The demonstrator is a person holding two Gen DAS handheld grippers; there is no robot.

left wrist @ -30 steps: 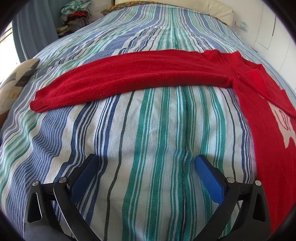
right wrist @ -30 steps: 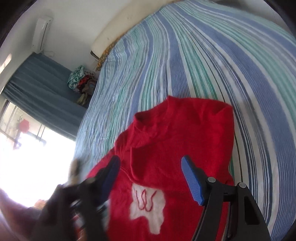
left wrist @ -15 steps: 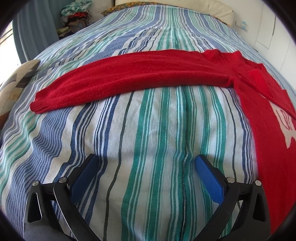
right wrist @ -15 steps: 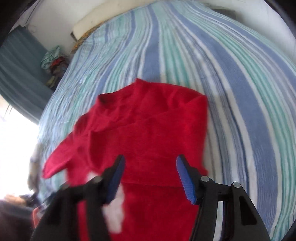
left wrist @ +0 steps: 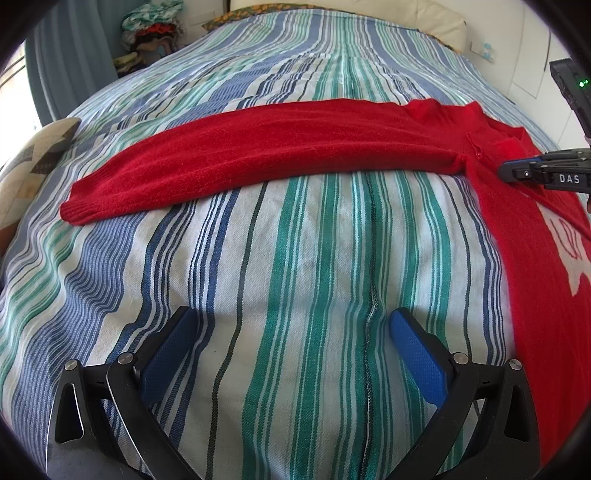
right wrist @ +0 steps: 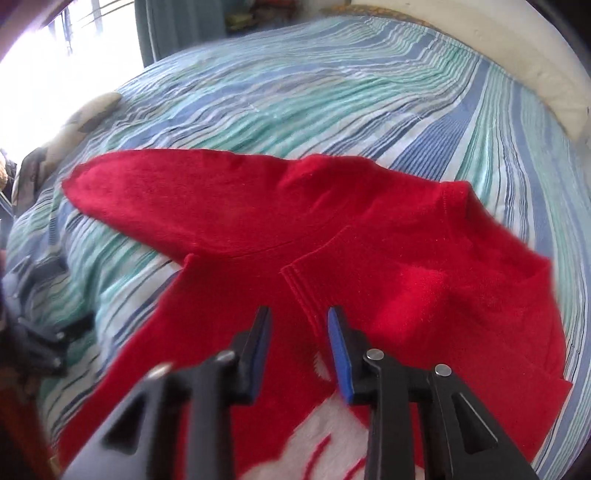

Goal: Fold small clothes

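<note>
Striped in blue, green and white, the bedspread [left wrist: 295, 258] covers a bed that fills both views, with a curtained window at the far left. Low over its near part the left gripper [left wrist: 291, 332] hangs with its blue pads spread wide and only bare cloth between them, exactly as it stood a second ago. Just beyond it the red sweater [left wrist: 280, 147] lies flat, one sleeve stretched out to the left across the bed with its cuff at the left end, the body running down the right side. Over that body the right gripper [right wrist: 299, 332] points steeply down, its jaws narrowing to a slim gap above the ribbed cuff of the other sleeve [right wrist: 424, 291], which is folded inward across the chest; the pads do not press on any knit that I can see. From the left wrist view this gripper now juts in at the right edge, where it was absent before, and white letters on its side read "DAS". Since a second ago its own view has swung from the collar to the folded sleeve. A white motif with red line work shows on the sweater's front [right wrist: 332, 454]. Far left, a pile of clothes [left wrist: 151, 26] sits by the curtain, and a patterned pillow [left wrist: 33, 166] lies at the bed's left edge.
</note>
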